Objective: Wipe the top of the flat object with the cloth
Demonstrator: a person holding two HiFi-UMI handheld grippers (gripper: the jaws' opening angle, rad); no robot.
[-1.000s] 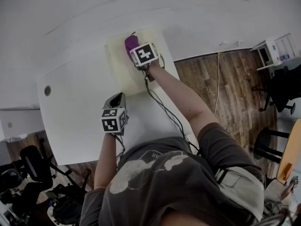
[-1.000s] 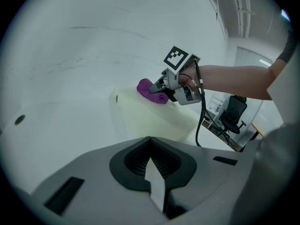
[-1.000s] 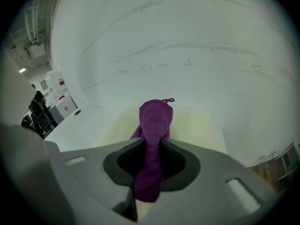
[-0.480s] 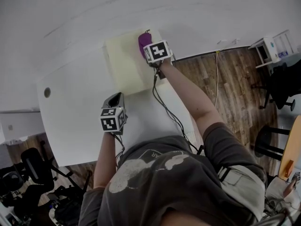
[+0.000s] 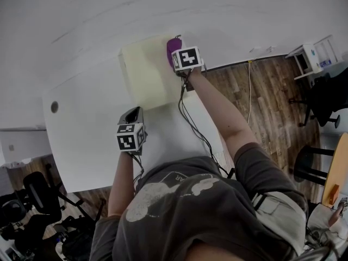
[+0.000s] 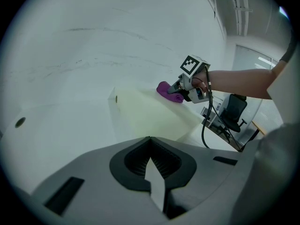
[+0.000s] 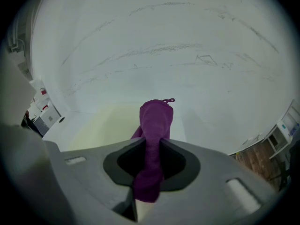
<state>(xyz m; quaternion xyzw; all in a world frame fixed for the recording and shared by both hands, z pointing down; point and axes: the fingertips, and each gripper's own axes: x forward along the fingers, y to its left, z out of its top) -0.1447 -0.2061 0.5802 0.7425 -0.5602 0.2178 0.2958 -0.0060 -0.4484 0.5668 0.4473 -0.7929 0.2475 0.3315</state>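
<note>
Now | right gripper [image 7: 150, 144] clamped on cloth [image 7: 157, 115] | left gripper [image 6: 150, 142] closed, empty

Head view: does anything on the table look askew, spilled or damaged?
Nothing stands out. The pale yellow board lies flat on the white table; the right gripper holds the purple cloth at its far right corner. No spill or damage shows.

Two grippers [image 5: 136, 111] [image 5: 176, 55], one cloth [image 5: 172, 44], one board [image 5: 144, 72]

A white surface [image 5: 92, 145], a round hole [image 5: 54, 106] near its left edge, meets a pale wall [image 5: 163, 10], and wood-plank floor [image 5: 261, 102] beyond its right edge carries a white shelf unit [image 5: 318, 56] and a black chair [image 5: 325, 99].
</note>
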